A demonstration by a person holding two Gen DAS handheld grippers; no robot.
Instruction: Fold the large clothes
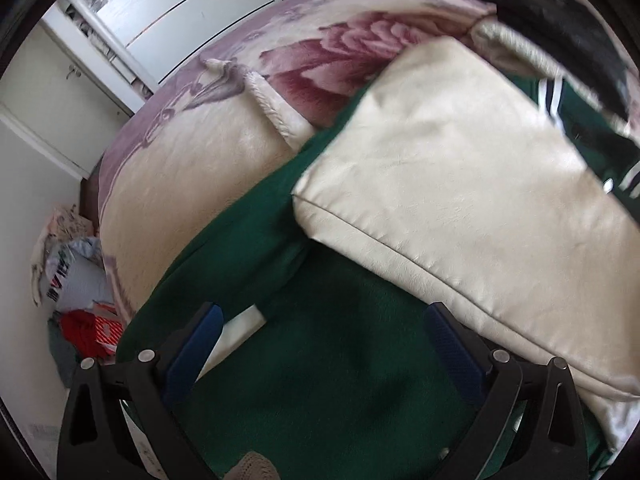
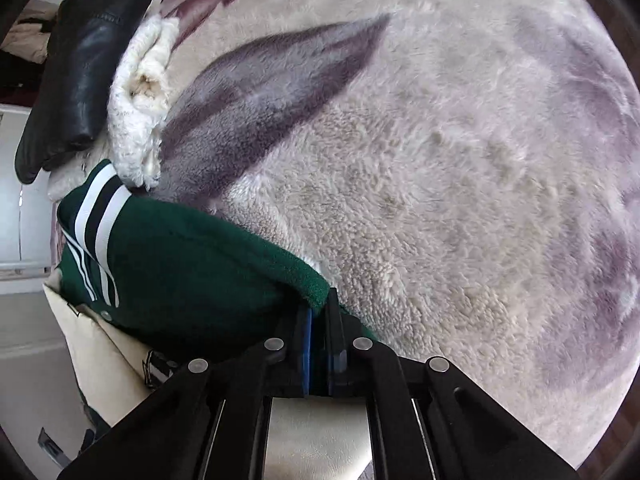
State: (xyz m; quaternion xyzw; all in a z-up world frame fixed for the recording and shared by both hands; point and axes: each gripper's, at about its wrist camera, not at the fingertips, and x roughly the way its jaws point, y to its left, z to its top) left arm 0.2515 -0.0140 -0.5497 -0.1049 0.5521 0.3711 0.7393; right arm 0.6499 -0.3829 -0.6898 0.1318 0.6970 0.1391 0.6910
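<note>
Each hand-held gripper, left and right, has a matte black angular frame with triangular cut-outs. Round silver pins mark the linkage joints. The fingers carry textured blue pads.

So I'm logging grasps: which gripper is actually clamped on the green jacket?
The right gripper: its jaws are shut on the green jacket edge. The left gripper is open above the fabric, gripping nothing.

A fleecy floral blanket covers the bed, bearing the green varsity jacket beside a black leather garment further ahead
</note>
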